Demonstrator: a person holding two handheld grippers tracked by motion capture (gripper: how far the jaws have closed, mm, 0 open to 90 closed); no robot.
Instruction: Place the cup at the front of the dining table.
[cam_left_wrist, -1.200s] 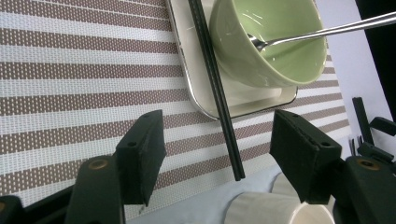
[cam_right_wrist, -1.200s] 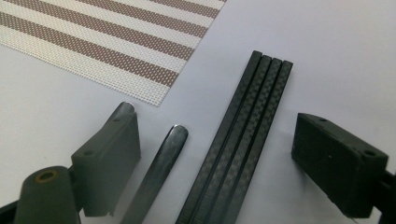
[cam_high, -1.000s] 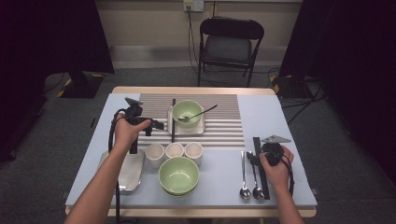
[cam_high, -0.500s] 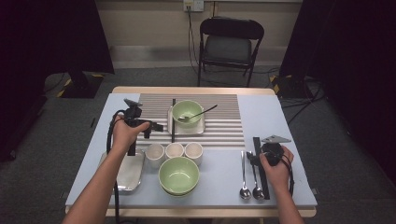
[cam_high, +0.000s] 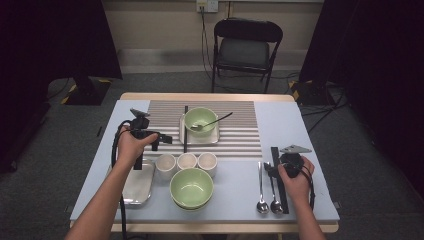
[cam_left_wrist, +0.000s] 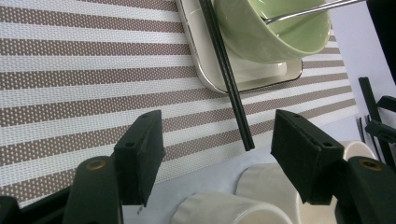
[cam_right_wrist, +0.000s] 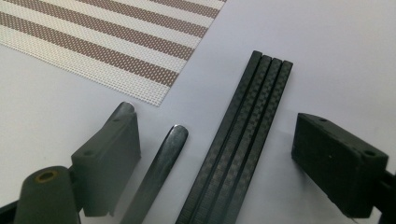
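My left gripper (cam_high: 161, 139) hovers over the left part of the striped placemat (cam_high: 235, 132), pointing toward the middle of the table. In the left gripper view its jaws (cam_left_wrist: 217, 135) stand open, with nothing pressed between them. The near tip of a pair of black chopsticks (cam_left_wrist: 236, 102) lies on the mat beyond the gap. My right gripper (cam_high: 276, 167) rests low at the table's right, jaws open (cam_right_wrist: 224, 130) around a spoon handle (cam_right_wrist: 159, 170) and a bundle of black chopsticks (cam_right_wrist: 243, 135) lying flat.
A green bowl (cam_high: 200, 120) with a spoon in it sits on a small tray (cam_left_wrist: 205, 74) on the mat. Three white cups (cam_high: 187, 160) stand in a row below my left gripper. Stacked green bowls (cam_high: 191, 187), a metal tray (cam_high: 137, 185) and two spoons (cam_high: 261, 190) lie near the front edge.
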